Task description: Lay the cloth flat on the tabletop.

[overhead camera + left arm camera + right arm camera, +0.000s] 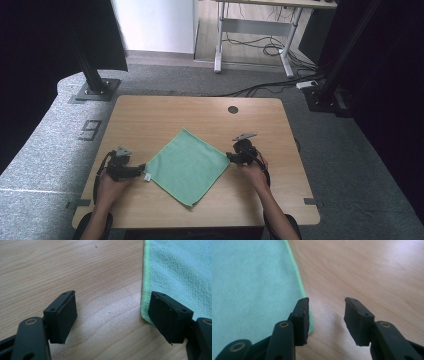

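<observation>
Forearms and hands: entering from the bottom edge of the high view, each hand holding one hand-held gripper.

Left hand-held gripper [141, 167]: sitting at lower left of the high view, pointing at the left corner of the cloth. Jaws standing wide apart, released, gripping nothing. In the left gripper view [112, 315] bare wood is showing between them, and the cloth's corner is lying just behind the jaw at the frame's right.

Green cloth [187, 166]: lying flat and spread as a diamond at centre of the worktop [150, 112]; white tag at its left corner.

Right hand-held gripper [229, 156]: sitting right of centre, at the cloth's right corner. Jaws parted, released; in the right gripper view [326, 315] the cloth edge [297, 277] is running beside the jaw at the frame's left.
</observation>
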A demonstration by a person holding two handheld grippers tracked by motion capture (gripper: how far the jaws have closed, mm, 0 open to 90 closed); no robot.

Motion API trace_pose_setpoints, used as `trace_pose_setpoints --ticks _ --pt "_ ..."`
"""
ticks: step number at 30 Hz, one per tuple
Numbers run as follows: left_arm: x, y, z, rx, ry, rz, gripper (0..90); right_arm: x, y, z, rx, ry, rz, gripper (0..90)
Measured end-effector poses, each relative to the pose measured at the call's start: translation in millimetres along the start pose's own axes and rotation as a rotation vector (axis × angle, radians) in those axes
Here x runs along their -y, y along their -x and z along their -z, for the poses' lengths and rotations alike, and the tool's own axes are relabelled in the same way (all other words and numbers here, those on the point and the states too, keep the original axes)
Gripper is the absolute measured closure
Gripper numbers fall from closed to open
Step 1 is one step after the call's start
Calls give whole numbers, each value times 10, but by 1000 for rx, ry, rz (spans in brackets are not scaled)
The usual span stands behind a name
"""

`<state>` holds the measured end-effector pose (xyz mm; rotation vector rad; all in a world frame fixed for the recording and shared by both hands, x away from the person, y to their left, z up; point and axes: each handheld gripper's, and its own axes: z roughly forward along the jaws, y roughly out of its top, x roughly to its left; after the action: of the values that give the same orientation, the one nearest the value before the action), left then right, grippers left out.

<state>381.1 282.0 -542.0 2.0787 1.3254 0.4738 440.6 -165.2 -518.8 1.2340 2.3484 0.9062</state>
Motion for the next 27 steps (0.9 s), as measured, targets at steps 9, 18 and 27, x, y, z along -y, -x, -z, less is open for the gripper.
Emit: trace_pose_setpoints --ticks 9,18,27 --pt "-29 73 36 34 -11 8 178 92 9 -167 20 -23 28 418" --pt "-108 90 -84 3 -43 -31 140 276 -29 -31 37 -5 47 319" --pt "-488 10 -414 -21 -34 -70 129 510 -131 183 19 -10 76 303"
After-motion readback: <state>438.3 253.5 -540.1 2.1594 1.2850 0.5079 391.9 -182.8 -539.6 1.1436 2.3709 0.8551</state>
